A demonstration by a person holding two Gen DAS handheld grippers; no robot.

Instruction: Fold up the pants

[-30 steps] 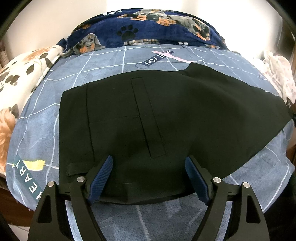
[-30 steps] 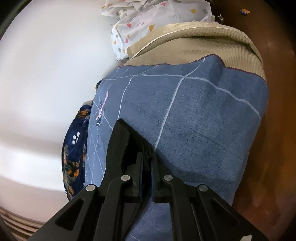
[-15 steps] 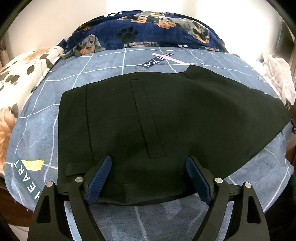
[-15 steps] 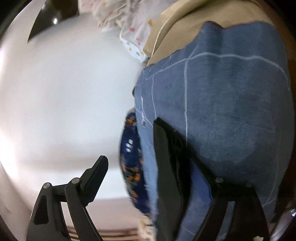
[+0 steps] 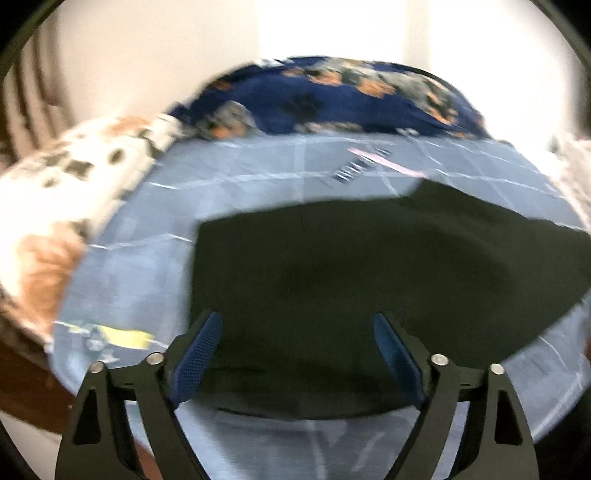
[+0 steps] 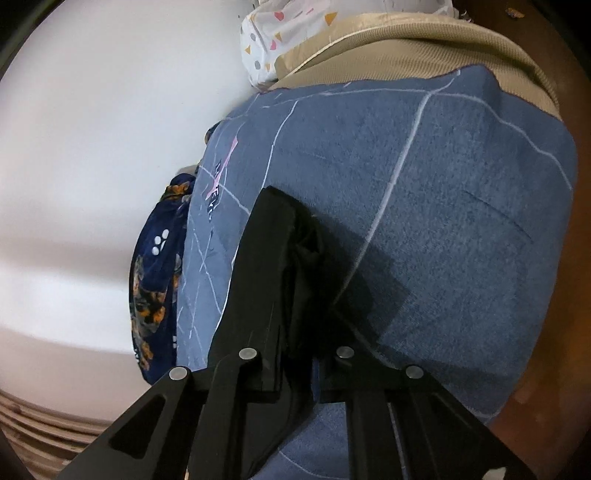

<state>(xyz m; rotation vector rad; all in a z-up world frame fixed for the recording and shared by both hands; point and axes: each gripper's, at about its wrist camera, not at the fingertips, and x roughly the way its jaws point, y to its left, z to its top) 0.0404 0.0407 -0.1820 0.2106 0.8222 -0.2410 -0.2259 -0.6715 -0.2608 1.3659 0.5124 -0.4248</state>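
Note:
Black pants (image 5: 369, 266) lie spread flat on the blue checked bed cover (image 5: 258, 192). My left gripper (image 5: 297, 319) hovers over their near edge, its jaws opening and its blue pads (image 5: 199, 350) wide apart with nothing pinched; this view is blurred. In the right wrist view, my right gripper (image 6: 290, 221) is at the far end of the pants (image 6: 306, 258). Its jaws are closing, and a bunched fold of black fabric is pinched between the fingers, lifted off the bed cover (image 6: 443, 184).
A navy dog-print blanket (image 5: 351, 96) lies along the far side of the bed, with a white flowered pillow (image 5: 55, 192) at the left. The right wrist view shows a beige mattress edge (image 6: 406, 48), a white spotted cloth (image 6: 280, 33) and the brown floor (image 6: 569, 332).
The left gripper has lifted and swung, blurring its view, and its fingers stand a little wider. The right gripper opened wide half a second ago and has closed again on the pants' end.

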